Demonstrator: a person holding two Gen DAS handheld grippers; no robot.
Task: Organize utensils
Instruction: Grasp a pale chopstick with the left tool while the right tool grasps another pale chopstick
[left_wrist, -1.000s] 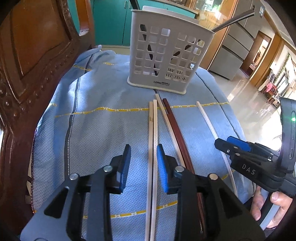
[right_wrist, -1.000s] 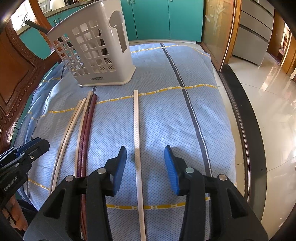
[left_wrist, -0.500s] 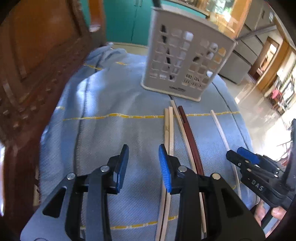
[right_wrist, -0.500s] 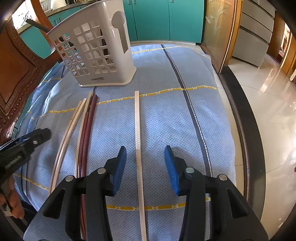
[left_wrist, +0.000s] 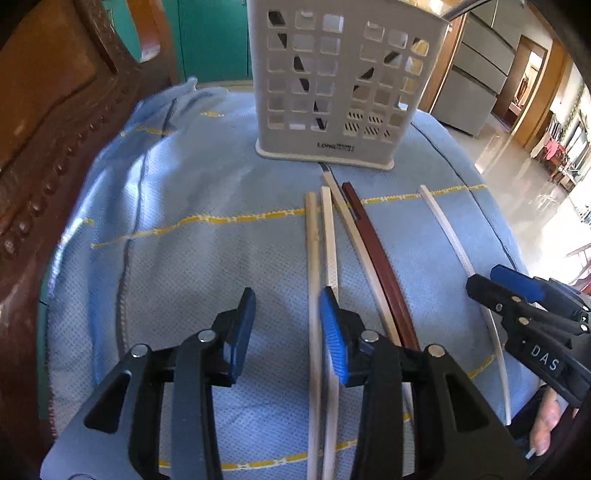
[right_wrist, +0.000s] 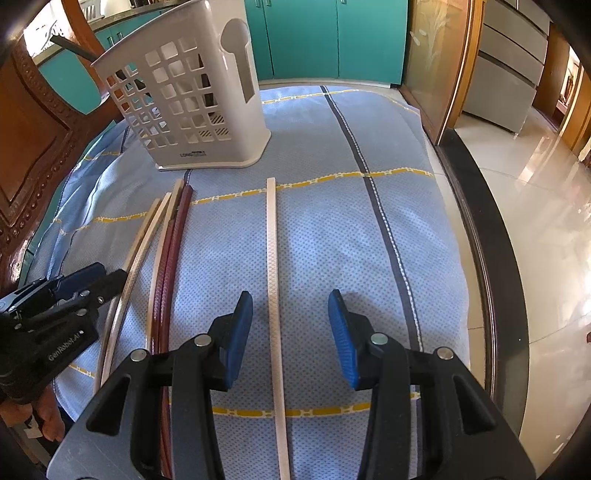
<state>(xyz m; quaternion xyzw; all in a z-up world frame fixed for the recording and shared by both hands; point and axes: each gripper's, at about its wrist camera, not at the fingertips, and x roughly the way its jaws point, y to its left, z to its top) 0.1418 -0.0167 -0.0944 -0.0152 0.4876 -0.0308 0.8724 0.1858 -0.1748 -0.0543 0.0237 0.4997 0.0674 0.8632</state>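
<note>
Several chopsticks lie lengthwise on a blue cloth. A pale pair (left_wrist: 319, 236) lies beside a cream stick and a dark red pair (left_wrist: 373, 240); a lone white chopstick (right_wrist: 272, 258) lies apart to the right. A white perforated utensil holder (left_wrist: 332, 81) stands behind them and also shows in the right wrist view (right_wrist: 192, 96). My left gripper (left_wrist: 288, 328) is open and empty, just left of the pale pair. My right gripper (right_wrist: 290, 332) is open, its jaws on either side of the lone white chopstick.
A carved wooden chair back (left_wrist: 55, 110) rises on the left. The blue cloth (right_wrist: 332, 229) ends at a dark edge (right_wrist: 476, 229) on the right, with tiled floor beyond. Teal cabinets (right_wrist: 314, 37) stand behind. Dark utensil handles stick out of the holder.
My left gripper has shifted left, so the pale chopstick pair is now under its right jaw instead of between the jaws. The right gripper has hardly moved.
</note>
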